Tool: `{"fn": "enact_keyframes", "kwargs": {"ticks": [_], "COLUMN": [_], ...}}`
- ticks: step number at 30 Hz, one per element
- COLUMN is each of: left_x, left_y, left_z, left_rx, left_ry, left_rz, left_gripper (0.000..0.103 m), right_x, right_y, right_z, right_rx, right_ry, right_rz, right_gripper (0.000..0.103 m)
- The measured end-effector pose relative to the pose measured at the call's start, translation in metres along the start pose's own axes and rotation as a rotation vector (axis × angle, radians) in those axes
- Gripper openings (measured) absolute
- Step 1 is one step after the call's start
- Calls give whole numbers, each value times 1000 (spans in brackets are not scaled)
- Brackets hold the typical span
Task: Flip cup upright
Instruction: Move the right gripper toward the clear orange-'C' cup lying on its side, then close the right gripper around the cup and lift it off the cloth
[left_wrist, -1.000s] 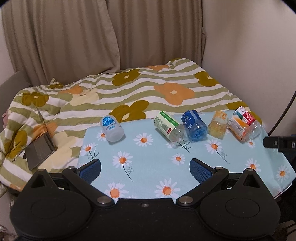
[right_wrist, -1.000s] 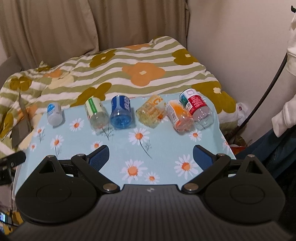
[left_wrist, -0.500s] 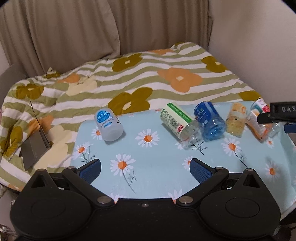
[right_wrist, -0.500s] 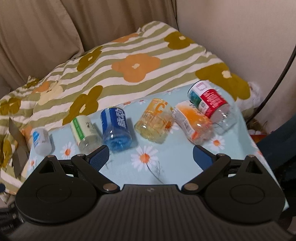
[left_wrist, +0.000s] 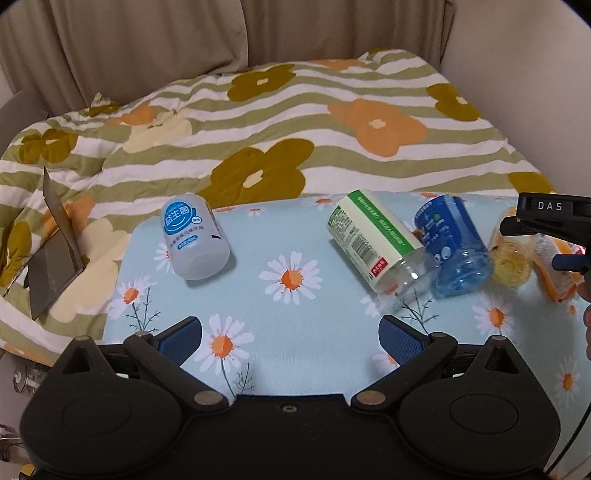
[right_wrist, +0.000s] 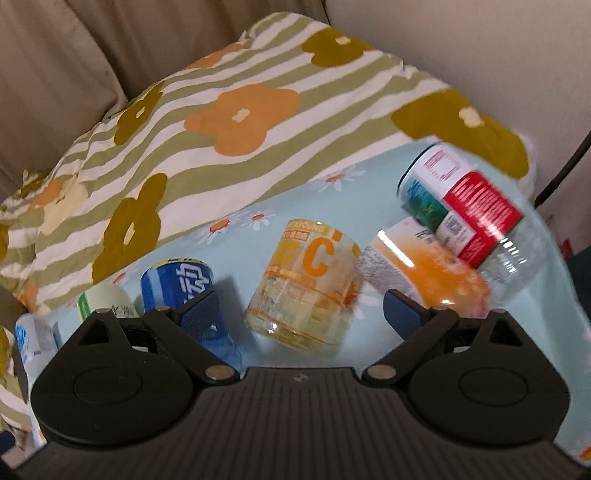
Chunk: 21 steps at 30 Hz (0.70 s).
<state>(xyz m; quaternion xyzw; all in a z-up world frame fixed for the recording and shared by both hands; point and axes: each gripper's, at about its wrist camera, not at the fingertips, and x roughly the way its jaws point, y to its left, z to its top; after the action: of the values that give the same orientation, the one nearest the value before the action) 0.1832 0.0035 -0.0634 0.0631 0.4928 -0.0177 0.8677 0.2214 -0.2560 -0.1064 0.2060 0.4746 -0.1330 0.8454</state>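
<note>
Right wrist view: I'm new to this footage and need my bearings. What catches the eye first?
The yellow cup with the orange C lies on its side on the daisy cloth, between the spread fingers of the right gripper. A red-labelled cup lies at the right. Behind them spreads a striped quilt with big flowers.

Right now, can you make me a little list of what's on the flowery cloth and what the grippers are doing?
surface: blue daisy cloth on a striped flower blanket
cups: six, all lying on their sides
far left: white cup, apart from the others
centred in right view: yellow cup
left gripper: open, empty
right gripper: open, empty, nearest the yellow cup
</note>
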Motion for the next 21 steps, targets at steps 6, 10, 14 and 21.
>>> {"fn": "enact_keyframes", "kwargs": {"ticks": [6,10,14,21], "left_x": [15,21,24,23], "left_y": [-2,-2,-3,-2], "left_z": [8,12,14,15], "left_rx": [-1,-5,5,2], "left_ry": [32,38,43,35], "left_rz": [-1,-2,-2,-5], "left_gripper": [103,103,103,103], "right_x": [22,30,32,28], "right_y": [-6,-6,-6,-4], "right_z": [2,3,2,3], "right_rx": [78,90,94,79], "right_ry": [36,59,62,52], "right_rz": [24,39,51,66], "right_gripper": [103,85,81,79]}}
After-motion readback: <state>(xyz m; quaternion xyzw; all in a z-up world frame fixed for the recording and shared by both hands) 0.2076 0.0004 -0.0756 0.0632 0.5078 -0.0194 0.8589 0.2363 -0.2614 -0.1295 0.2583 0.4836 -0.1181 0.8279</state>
